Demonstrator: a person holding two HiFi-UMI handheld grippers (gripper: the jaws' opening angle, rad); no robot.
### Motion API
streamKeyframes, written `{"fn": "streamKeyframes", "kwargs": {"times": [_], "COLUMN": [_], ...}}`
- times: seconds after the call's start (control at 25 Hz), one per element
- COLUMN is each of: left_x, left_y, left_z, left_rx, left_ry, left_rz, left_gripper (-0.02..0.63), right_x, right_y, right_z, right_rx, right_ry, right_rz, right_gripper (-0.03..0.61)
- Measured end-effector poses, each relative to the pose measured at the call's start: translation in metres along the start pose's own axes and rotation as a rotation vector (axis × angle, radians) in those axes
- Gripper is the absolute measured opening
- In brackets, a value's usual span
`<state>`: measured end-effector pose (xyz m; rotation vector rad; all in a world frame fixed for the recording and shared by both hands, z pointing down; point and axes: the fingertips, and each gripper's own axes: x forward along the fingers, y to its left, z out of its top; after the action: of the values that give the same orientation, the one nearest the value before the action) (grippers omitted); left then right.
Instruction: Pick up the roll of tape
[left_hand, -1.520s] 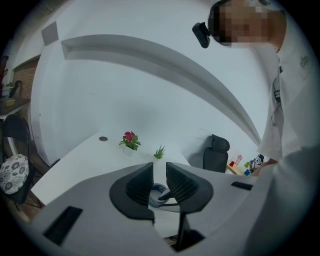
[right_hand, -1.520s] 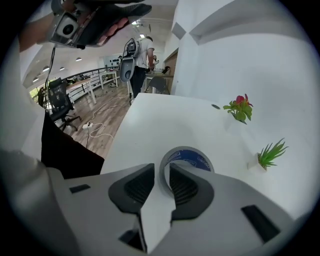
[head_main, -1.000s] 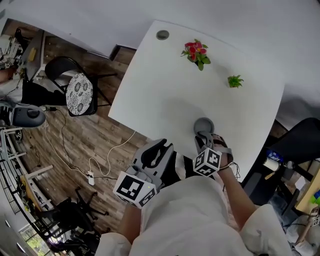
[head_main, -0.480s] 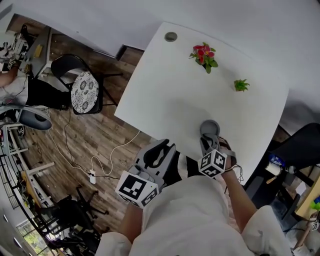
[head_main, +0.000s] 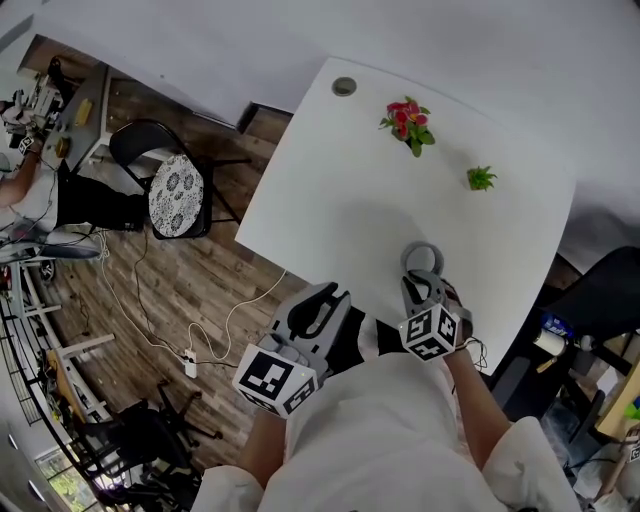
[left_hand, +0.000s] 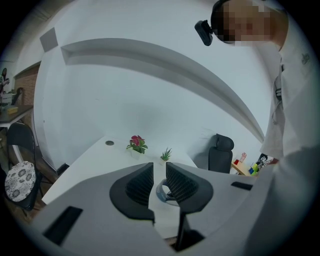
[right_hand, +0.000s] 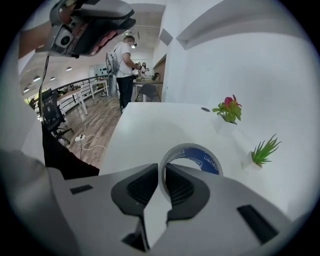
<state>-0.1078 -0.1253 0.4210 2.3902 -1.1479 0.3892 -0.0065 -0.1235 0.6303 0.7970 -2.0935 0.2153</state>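
The roll of tape (head_main: 420, 246) is a grey ring with a blue inner face (right_hand: 206, 159), near the white table's (head_main: 340, 190) front right edge. It is tilted up off the tabletop. My right gripper (head_main: 422, 281) has the ring's near wall between its jaws (right_hand: 162, 176), which are closing, and the pads press on the wall from both sides. My left gripper (head_main: 318, 308) hangs left of it, off the table's near edge. Its jaws (left_hand: 159, 176) stand a little apart with nothing between them, and past them the tape (left_hand: 161, 195) shows.
A red-flowered plant (head_main: 405, 112) and a small green plant (head_main: 480, 178) stand at the table's far side, and a grey grommet (head_main: 344, 86) sits at the far corner. A folding chair (head_main: 170, 190) and cables lie left, a black office chair (head_main: 600, 290) right.
The roll lay flat on the table; now it is tipped up in the right gripper, which has risen slightly. The left gripper has stayed put.
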Motion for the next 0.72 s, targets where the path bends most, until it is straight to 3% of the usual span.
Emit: {"fn": "streamKeyframes", "kwargs": {"times": [0.72], "left_x": [0.012], "left_y": [-0.011], "left_z": [0.016], "left_rx": [0.046], "left_ry": [-0.015], "left_rz": [-0.043], "left_gripper": [0.086], "right_x": [-0.082], "right_y": [-0.027], "right_z": [0.094], "right_rx": [0.250], "right_ry": [-0.309], "right_rz": [0.071], "right_gripper": [0.051]}}
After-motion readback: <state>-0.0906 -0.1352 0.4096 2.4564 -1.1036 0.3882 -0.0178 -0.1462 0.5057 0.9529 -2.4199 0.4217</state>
